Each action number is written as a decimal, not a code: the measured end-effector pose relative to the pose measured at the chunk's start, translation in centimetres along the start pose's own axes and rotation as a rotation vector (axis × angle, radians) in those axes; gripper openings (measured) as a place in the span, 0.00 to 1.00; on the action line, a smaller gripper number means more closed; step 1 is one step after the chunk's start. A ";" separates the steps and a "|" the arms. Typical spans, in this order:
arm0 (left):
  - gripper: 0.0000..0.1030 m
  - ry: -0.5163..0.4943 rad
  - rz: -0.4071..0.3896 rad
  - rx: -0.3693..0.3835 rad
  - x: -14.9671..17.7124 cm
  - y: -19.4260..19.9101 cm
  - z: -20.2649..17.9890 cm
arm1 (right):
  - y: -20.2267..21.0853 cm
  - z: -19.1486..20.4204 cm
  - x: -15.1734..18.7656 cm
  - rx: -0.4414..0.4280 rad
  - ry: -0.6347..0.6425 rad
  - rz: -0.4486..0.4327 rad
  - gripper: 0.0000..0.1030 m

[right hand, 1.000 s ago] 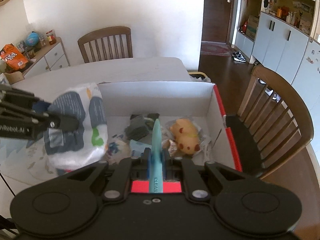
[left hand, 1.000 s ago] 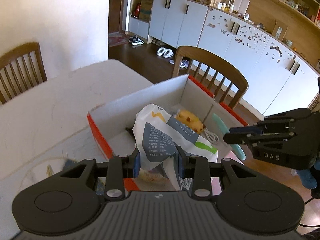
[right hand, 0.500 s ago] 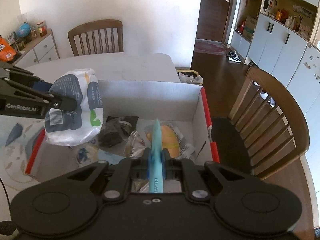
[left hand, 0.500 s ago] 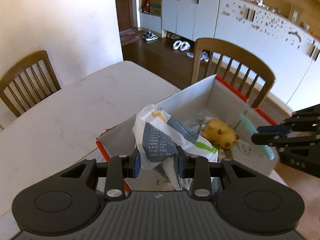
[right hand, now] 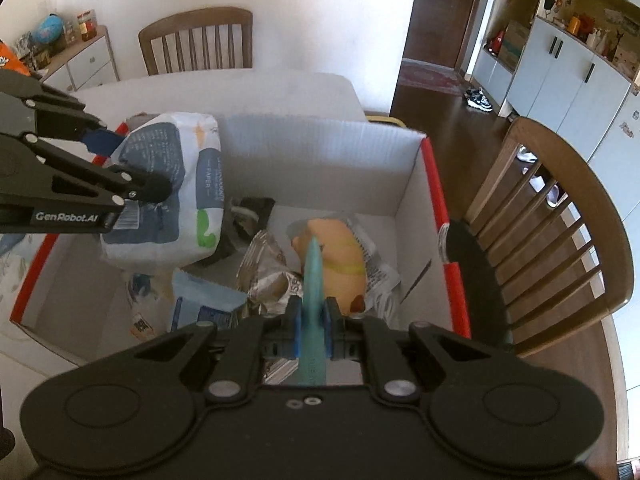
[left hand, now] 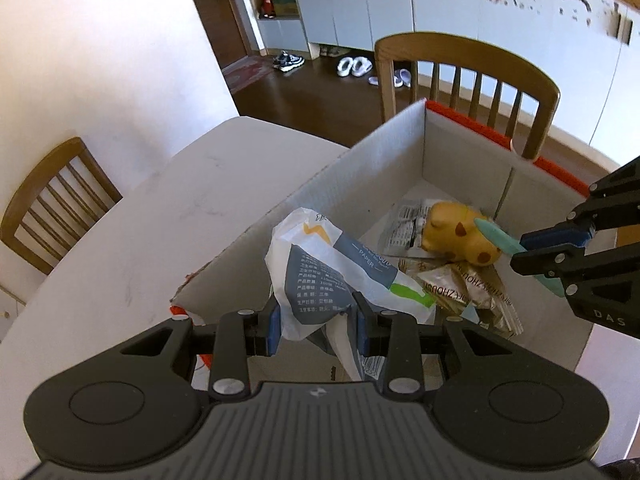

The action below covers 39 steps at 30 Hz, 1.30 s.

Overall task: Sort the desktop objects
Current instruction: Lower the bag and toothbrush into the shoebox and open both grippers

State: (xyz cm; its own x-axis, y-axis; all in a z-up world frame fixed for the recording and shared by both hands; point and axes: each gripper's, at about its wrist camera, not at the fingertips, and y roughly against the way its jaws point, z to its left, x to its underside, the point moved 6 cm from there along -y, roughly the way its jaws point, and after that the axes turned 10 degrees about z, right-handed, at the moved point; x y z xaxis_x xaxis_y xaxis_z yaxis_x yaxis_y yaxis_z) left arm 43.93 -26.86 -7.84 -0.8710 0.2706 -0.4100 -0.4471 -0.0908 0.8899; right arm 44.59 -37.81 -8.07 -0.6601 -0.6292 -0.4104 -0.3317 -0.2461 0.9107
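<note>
A white cardboard box with a red rim (left hand: 392,152) (right hand: 328,160) stands on the white table. My left gripper (left hand: 316,330) (right hand: 132,168) is shut on a white and grey paper tissue pack (left hand: 336,276) (right hand: 168,188), holding it over the box's left half. My right gripper (right hand: 312,332) (left hand: 548,246) is shut on a thin teal stick-like item (right hand: 313,304) (left hand: 496,236), which hangs over the box's right side above a yellow spotted toy (left hand: 460,232) (right hand: 340,256). Foil snack packets (left hand: 464,288) (right hand: 268,276) and a dark item (right hand: 248,216) lie on the box floor.
A wooden chair (left hand: 472,80) (right hand: 552,240) stands just behind the box's far side. Another wooden chair (left hand: 52,200) (right hand: 196,40) is at the table's other side. The white table (left hand: 152,208) stretches left of the box. White cabinets (left hand: 520,32) line the far wall.
Both grippers have sunk lower and closer over the box with their loads. The tissue pack now hangs inside the box's outline, and the teal item has come over the yellow toy.
</note>
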 end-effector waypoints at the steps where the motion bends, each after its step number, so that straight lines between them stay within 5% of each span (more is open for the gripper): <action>1: 0.32 -0.013 0.002 -0.007 0.0 -0.2 -0.2 | -0.2 0.0 0.1 0.003 0.003 0.005 0.10; 12: 0.33 -0.053 0.048 0.038 0.1 -1.4 -1.0 | -2.3 -0.1 0.9 -0.013 0.018 0.067 0.12; 17: 0.39 -0.010 0.058 0.073 0.2 -1.6 -0.2 | -2.7 0.0 0.9 -0.018 0.020 0.073 0.21; 23: 0.62 0.039 0.054 0.109 0.7 -1.6 0.8 | -2.2 -0.1 0.9 -0.031 0.012 0.068 0.31; 39: 0.69 0.120 -0.006 0.150 2.0 1.7 2.2 | 0.8 0.2 0.0 -0.027 0.002 0.017 0.38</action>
State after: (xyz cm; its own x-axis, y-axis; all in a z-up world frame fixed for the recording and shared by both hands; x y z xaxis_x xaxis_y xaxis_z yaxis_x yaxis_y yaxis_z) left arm 41.86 -24.40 -6.73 -0.8903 0.1540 -0.4285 -0.4249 0.0571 0.9034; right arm 44.19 -37.85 -7.38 -0.6645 -0.6347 -0.3944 -0.3015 -0.2552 0.9187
